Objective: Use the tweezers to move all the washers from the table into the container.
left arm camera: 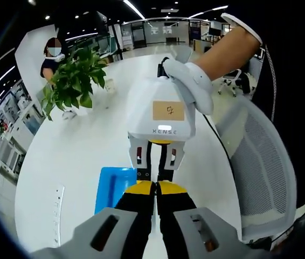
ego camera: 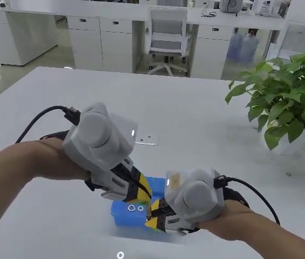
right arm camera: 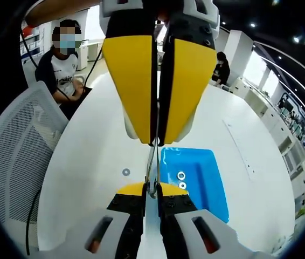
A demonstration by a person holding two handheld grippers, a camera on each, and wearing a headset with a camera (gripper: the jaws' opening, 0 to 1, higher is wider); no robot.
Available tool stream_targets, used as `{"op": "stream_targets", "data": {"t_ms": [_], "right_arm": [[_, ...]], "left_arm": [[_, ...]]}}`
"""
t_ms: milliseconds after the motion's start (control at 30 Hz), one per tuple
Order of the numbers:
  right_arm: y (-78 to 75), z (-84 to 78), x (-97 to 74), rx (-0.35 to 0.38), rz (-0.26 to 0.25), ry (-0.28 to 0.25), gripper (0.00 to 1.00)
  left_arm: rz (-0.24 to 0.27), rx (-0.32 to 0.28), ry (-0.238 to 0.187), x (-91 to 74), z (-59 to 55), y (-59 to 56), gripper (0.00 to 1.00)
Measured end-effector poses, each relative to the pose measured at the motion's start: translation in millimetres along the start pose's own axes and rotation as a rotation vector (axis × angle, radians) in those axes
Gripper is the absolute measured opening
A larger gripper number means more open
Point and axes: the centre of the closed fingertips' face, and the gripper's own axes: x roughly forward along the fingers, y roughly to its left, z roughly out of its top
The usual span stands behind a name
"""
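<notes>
My left gripper (right arm camera: 155, 141) and right gripper (right arm camera: 152, 189) both pinch tweezers (right arm camera: 153, 162), nose to nose over container (right arm camera: 203, 186) by counter (ego camera: 195, 118) front edge; regrip for aim, I judge. Two washers (right arm camera: 180, 175) inside, one washer (right arm camera: 126, 172) on counter beside it.

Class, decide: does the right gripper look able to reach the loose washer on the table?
Probably not yet: right gripper and left gripper both pinch the tweezers, though nothing blocks the washer.
</notes>
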Motion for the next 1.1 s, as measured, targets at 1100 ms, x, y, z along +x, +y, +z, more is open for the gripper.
{"op": "stream_targets", "data": {"t_ms": [1100], "right_arm": [[-50.8,-41.5,6.0,0.057,-0.027,0.025,0.10]], "left_arm": [[-0.033,0.021,-0.025,34.3,-2.2,50.4,0.05]]}}
